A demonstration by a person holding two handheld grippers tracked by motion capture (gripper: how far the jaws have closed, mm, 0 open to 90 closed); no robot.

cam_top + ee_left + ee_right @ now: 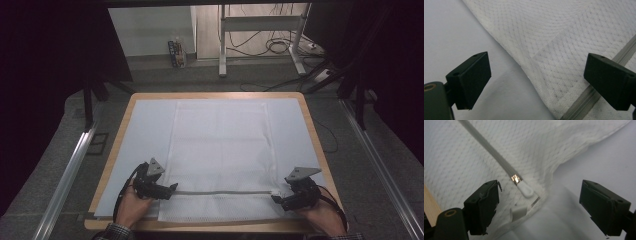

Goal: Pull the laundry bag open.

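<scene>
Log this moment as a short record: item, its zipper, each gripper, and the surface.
item: white mesh bag, lying flat
zipper: grey zipper runs across the bag near the person's side; white zipper pull at its right end
left gripper: left gripper open at the bag's left edge, holding nothing
right gripper: right gripper open, jaws either side of the pull, not pressing it
surface: pale sheet on wooden table

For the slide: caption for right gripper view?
Open right gripper poised over the zipper pull at the white mesh bag corner.
</scene>
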